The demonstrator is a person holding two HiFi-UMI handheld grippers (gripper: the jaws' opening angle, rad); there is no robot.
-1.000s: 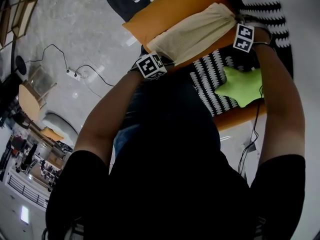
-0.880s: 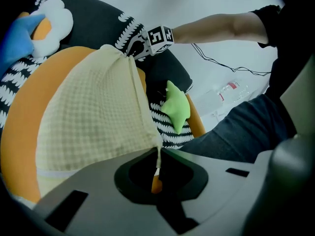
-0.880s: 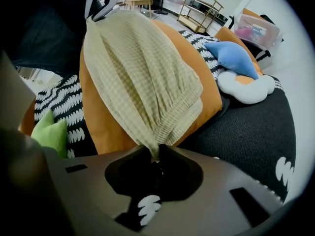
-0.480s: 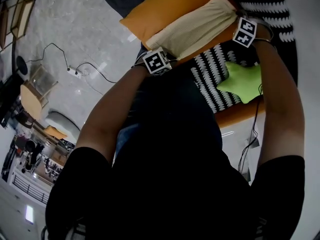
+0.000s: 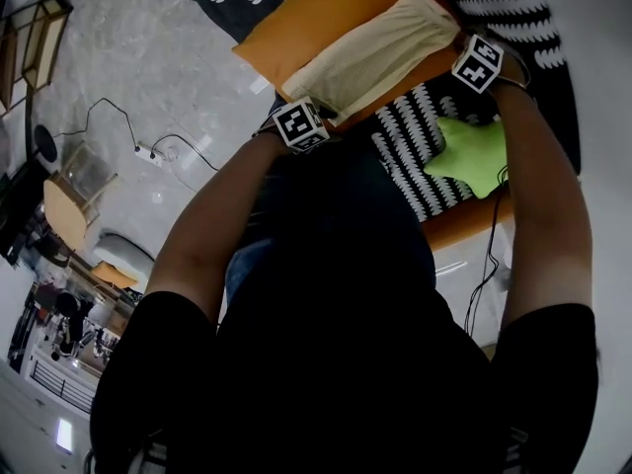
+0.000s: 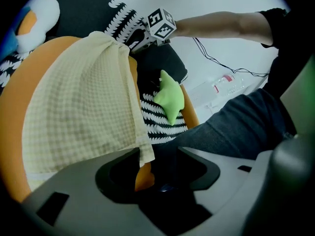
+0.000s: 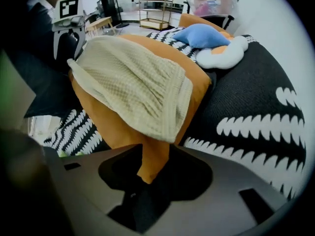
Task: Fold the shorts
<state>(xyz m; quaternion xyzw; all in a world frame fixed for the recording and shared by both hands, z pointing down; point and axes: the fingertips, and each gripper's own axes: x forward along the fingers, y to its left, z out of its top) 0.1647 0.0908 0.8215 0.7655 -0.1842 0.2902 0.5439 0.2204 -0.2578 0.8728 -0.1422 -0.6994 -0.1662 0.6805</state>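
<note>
orange cushion [image 5: 296, 23] under shorts [image 5: 370, 52]; left gripper [image 6: 158, 154], right gripper [image 7: 156, 149] just opened astride fabric corners

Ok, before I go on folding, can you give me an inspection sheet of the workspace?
Surface: black-and-white patterned cover with an orange cushion on it.
Job's things: cream shorts draped along the cushion.
Clutter: green star toy on the cover; blue plush and white plush beyond the cushion.
Grippers: left tongs open, jaws just been opening, a shorts corner loose between them; right tongs open, jaws just been opening, the cushion's corner between them.
Cables: power strip with its lead on the floor; black cable near the right arm.
Surroundings: grey floor, wooden chair, shelf unit.
</note>
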